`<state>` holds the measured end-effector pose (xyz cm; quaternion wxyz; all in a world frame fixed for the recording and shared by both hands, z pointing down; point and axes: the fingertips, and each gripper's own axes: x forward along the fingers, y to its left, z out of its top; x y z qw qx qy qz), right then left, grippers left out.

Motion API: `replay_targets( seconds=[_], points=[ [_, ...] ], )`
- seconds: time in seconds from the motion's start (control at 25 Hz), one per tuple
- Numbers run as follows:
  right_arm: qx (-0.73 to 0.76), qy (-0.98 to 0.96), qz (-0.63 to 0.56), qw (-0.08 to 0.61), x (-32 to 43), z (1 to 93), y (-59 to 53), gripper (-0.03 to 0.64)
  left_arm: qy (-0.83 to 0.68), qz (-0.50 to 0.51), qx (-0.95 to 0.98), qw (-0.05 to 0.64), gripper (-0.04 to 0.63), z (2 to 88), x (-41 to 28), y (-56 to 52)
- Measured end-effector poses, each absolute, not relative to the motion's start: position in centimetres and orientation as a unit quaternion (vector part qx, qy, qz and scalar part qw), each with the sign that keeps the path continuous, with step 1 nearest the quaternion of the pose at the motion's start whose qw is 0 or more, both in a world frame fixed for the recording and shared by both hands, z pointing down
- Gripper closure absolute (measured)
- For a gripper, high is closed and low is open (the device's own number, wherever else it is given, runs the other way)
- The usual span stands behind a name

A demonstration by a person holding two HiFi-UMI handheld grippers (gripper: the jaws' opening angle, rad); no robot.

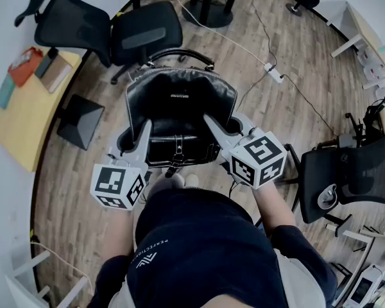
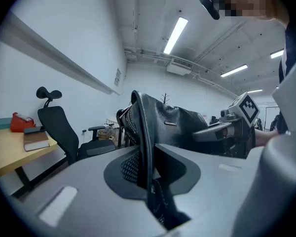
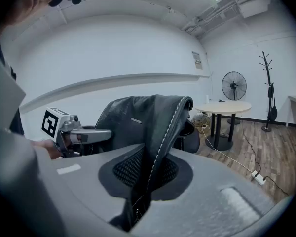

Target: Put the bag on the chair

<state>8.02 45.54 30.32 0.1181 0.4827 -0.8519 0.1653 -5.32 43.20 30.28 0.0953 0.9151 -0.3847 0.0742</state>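
Bag [image 1: 179, 108] up off floor [image 1: 289, 114], hanging btw both grippers, in front of person, near black office chair [image 1: 141, 34]. L gripper [image 1: 143, 130] pinching bag's left edge. R gripper [image 1: 210, 119] pinching right edge. Both clamped narrow on leather seam.

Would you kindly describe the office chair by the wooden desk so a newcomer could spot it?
Start at the curved wooden desk along the left wall. Just past its far end stands a black office chair. Its stalked headrest and desk-side spot set it apart from the mesh chair at far right.
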Motion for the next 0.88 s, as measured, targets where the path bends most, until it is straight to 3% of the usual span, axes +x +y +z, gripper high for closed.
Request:
replay_targets(
  seconds=[0.88],
  points=[
    [0.459, -0.856, 0.199, 0.131, 9.6, 32.9, 42.1, 0.584, -0.406, 0.101, 0.901, 0.109, 0.529, 32.5, -3.9, 40.6]
  ],
)
